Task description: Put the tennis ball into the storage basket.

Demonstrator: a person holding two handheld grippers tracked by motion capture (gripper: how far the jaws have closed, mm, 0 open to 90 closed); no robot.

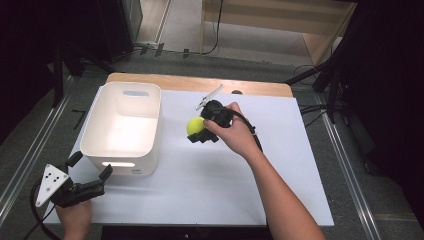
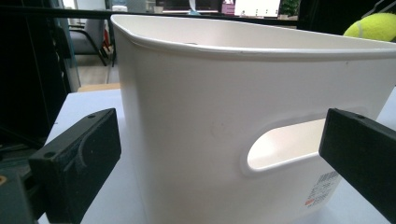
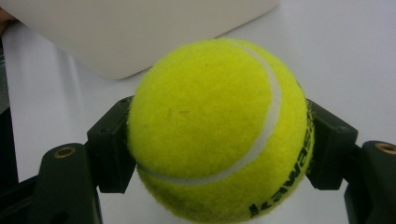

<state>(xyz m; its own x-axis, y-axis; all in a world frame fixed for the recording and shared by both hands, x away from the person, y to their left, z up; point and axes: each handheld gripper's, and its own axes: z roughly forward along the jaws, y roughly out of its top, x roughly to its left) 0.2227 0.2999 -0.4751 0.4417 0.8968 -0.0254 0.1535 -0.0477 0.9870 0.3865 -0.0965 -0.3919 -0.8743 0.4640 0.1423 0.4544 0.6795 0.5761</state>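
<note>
Tennis ball: clamped across its middle by your right gripper, over the white table toward its far edge, just right of the white plastic bin.
Handling: likely light, felt-covered, slightly springy; it should not slip, and a grip across the widest part suits it.
Right hand: you reach in from the near right, jaws pointing left toward the bin.
Left gripper: jaws wide apart, holding nothing, at the near left corner facing the bin's handle slot.
</note>
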